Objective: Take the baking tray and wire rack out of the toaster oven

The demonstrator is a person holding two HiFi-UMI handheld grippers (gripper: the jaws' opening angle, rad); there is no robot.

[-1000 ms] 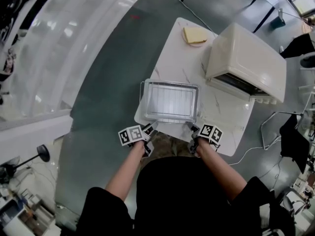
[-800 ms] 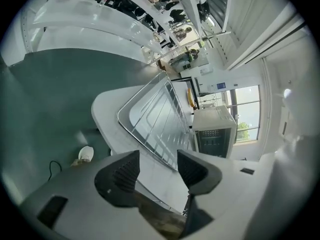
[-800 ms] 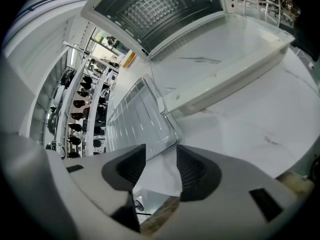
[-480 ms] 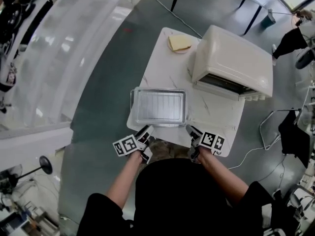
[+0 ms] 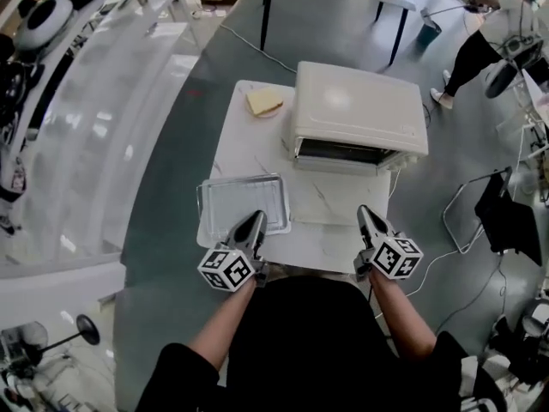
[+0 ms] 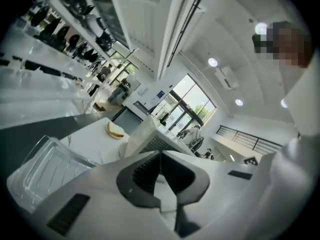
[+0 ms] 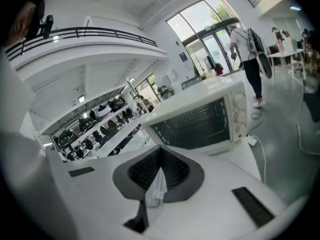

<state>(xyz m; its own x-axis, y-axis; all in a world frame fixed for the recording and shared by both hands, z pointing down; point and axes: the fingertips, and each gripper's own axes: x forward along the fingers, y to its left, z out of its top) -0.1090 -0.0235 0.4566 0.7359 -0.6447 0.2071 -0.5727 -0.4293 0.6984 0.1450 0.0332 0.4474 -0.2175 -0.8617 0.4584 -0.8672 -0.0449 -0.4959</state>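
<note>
Hovering over the near edge of the white marble-patterned table (image 5: 249, 140), the left gripper (image 5: 256, 220) and the right gripper (image 5: 365, 213) have both just closed their jaws, which now meet with nothing between them. The shiny rectangular metal baking tray (image 5: 240, 179) lies on the table just below and ahead of the left gripper's tips, with the thin silver wire rack (image 5: 244, 202) resting in it. The cream box-shaped toaster oven (image 5: 356, 110) stands ahead of the right gripper, well apart, its dark front facing it.
</note>
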